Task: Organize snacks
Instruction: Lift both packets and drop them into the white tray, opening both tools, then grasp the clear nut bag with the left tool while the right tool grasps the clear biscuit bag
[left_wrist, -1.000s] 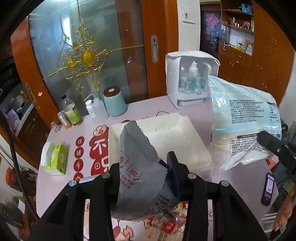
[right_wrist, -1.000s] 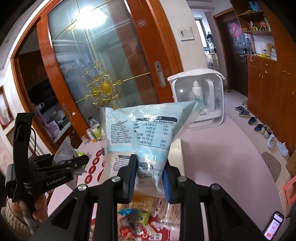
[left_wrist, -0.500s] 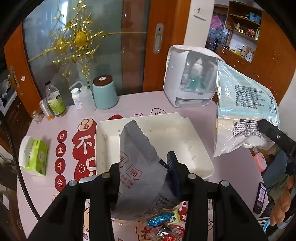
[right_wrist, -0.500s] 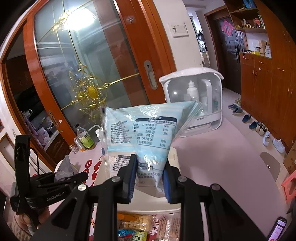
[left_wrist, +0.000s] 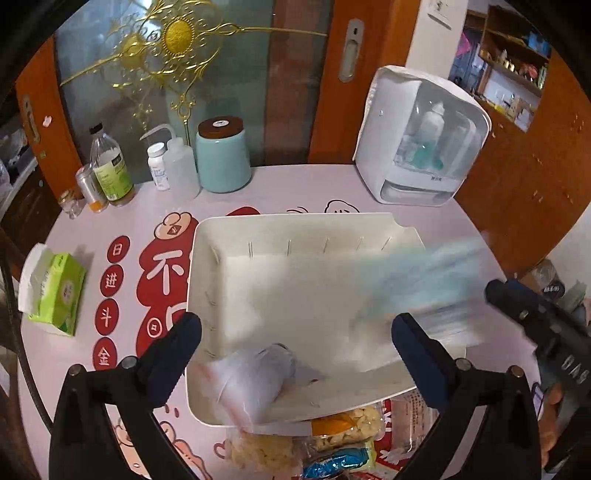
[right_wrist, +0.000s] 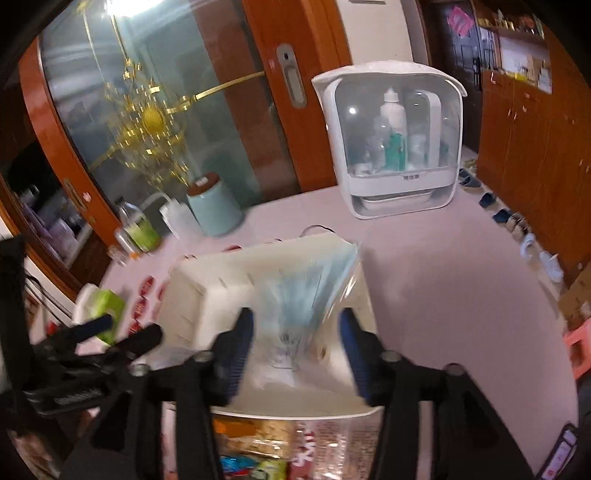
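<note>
A white tray (left_wrist: 295, 229) stands mid-table; it also shows in the right wrist view (right_wrist: 192, 280). My left gripper (left_wrist: 295, 328) is open above the tray's near edge. A grey snack bag (left_wrist: 255, 384), blurred, lies in the tray's near left corner below it. My right gripper (right_wrist: 295, 328) is open. The pale blue snack bag (right_wrist: 303, 295) sits between its fingers, blurred, over the tray's right side; it also shows in the left wrist view (left_wrist: 410, 291). Whether it rests on the tray floor I cannot tell. More snack packets (left_wrist: 306, 439) lie on the table in front of the tray.
A white appliance (left_wrist: 421, 136) stands at the back right. A teal canister (left_wrist: 221, 155), bottles (left_wrist: 110, 166) and a squeeze bottle stand at the back left. A green tissue pack (left_wrist: 55, 291) lies at the left. A phone (right_wrist: 557, 458) lies at the right edge.
Both grippers have opened and moved over the tray. The grey bag has dropped from the left gripper into the tray, and the blue bag has left the right gripper's hold.
</note>
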